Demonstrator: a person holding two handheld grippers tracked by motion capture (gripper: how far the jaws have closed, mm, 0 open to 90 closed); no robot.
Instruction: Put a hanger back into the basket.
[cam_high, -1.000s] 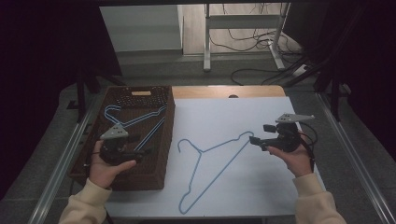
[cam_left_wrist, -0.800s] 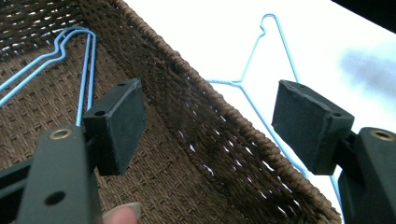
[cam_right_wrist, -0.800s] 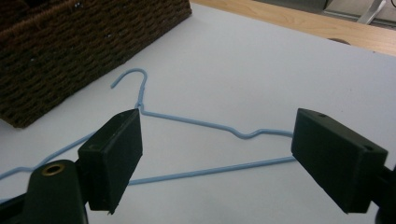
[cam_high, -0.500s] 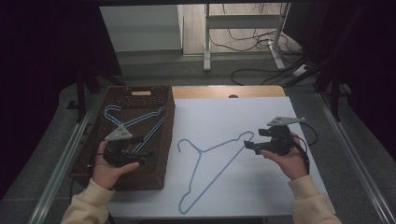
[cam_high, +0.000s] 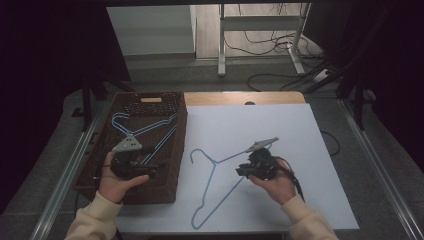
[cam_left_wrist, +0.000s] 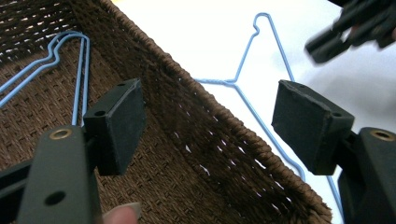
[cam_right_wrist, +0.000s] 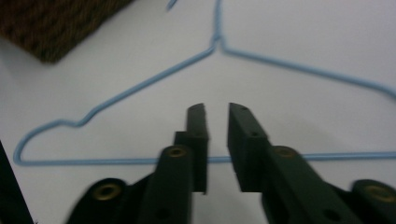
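A wide white sheet (cam_high: 280, 150) covers most of the worktop (cam_high: 235, 98), whose bare wooden edge shows along the far side. On the left of the sheet stands a dark brown woven basket (cam_high: 175, 165), long side running away from the person, with two light blue wire hangers (cam_high: 131, 126) lying flat on its bottom. Just right of the basket a third light blue hanger (cam_high: 212, 180) lies flat on the white sheet, apart from the basket wall, its hook toward the basket and the far side, its long bar running down toward the near edge. The left tool (cam_high: 131, 165), held in the person's left hand (cam_high: 116, 184), hovers over the near part of the basket; in the left gripper view its two black pads are spread wide, with the basket's rim (cam_left_wrist: 224, 121) between them and nothing touched. The right tool (cam_high: 245, 170), in the right hand (cam_high: 274, 184), sits low over the hanger on the sheet near its bar. Its jaws have just been closing: in the right gripper view the pads (cam_right_wrist: 198, 135) stand with only a narrow slit between them, above the hanger's straight bar, pinching nothing.
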